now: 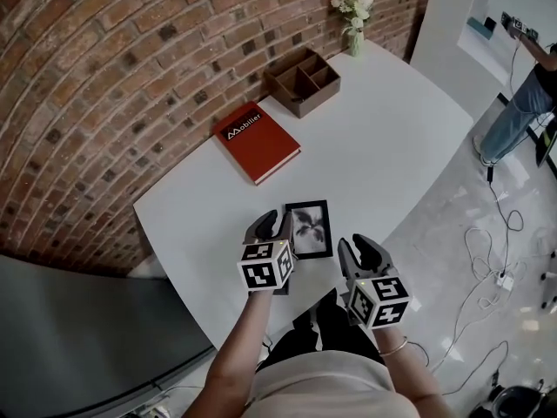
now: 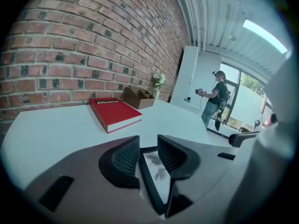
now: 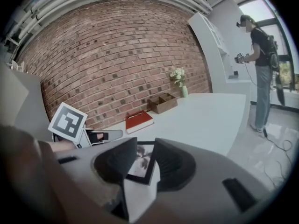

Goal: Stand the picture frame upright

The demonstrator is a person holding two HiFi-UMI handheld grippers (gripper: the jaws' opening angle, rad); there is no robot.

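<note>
A small black picture frame (image 1: 309,227) with a grey flower print lies flat on the white table (image 1: 383,146), near its front edge. My left gripper (image 1: 275,225) is at the frame's left side. In the left gripper view the frame's (image 2: 156,169) black border runs between the jaws of that gripper (image 2: 148,148), which stand apart, and I see no pad pressing on it. My right gripper (image 1: 363,249) hovers just right of the frame's near corner, open and holding nothing. The right gripper (image 3: 145,155) looks at the frame (image 3: 142,161) through its gap.
A red hardback book (image 1: 257,140) lies beyond the frame toward the brick wall. A brown wooden divided box (image 1: 302,80) and a vase of white flowers (image 1: 353,16) stand at the far end. A person (image 1: 522,94) stands on the floor at right, with cables (image 1: 487,259) nearby.
</note>
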